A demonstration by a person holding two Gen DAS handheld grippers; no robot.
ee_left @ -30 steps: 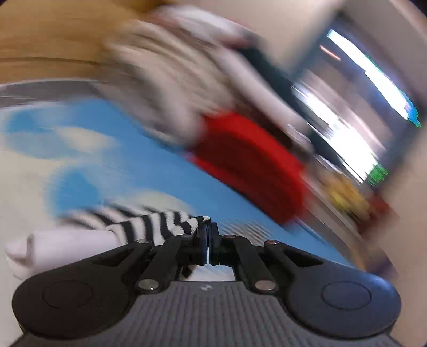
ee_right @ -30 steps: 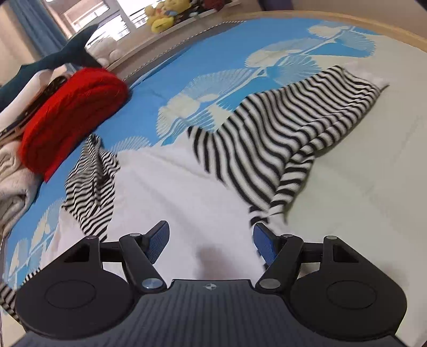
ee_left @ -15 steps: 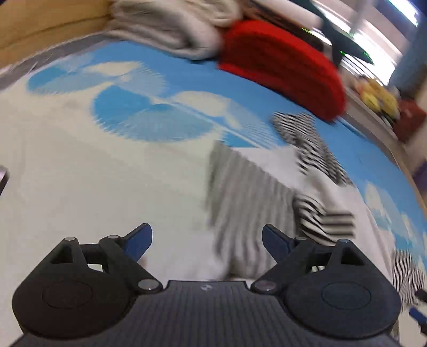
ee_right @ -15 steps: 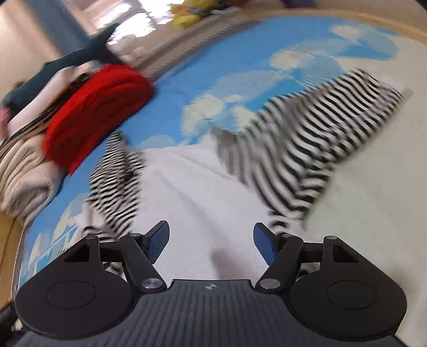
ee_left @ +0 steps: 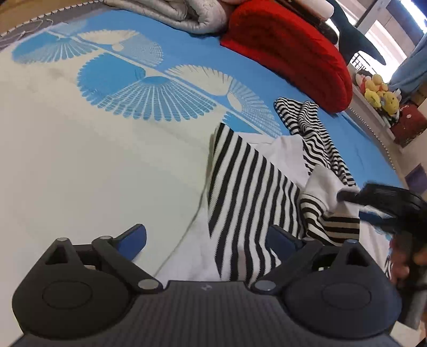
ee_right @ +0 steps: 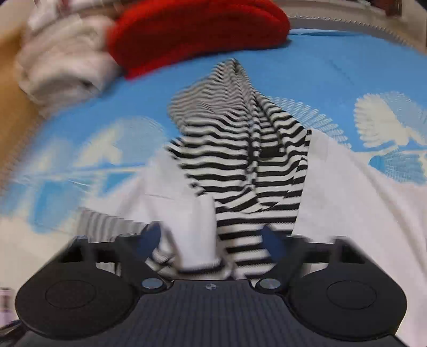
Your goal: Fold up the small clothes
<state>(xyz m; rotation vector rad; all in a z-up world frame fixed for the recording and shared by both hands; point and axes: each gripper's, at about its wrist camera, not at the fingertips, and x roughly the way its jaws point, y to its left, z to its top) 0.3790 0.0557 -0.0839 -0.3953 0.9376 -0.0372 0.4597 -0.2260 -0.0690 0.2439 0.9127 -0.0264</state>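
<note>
A small white top with black-and-white striped sleeves [ee_left: 248,186] lies on the blue and cream mat [ee_left: 93,160]. My left gripper [ee_left: 205,237] is open just above the mat, its right finger over the folded striped sleeve. My right gripper [ee_right: 210,240] is open with a white and striped fold of the top [ee_right: 240,165] lying between its fingers. It also shows at the right of the left wrist view [ee_left: 373,205], low over the garment's edge. The right wrist view is blurred.
A folded red knit [ee_left: 288,50] and a grey-white pile of folded clothes [ee_left: 181,13] lie at the mat's far side. Soft toys [ee_left: 379,90] sit on a ledge at the far right. Bare cream mat lies left of the top.
My left gripper has let go of the striped sleeve, which now lies folded over the white body. My right gripper has swung round and come down over the garment's edge.
</note>
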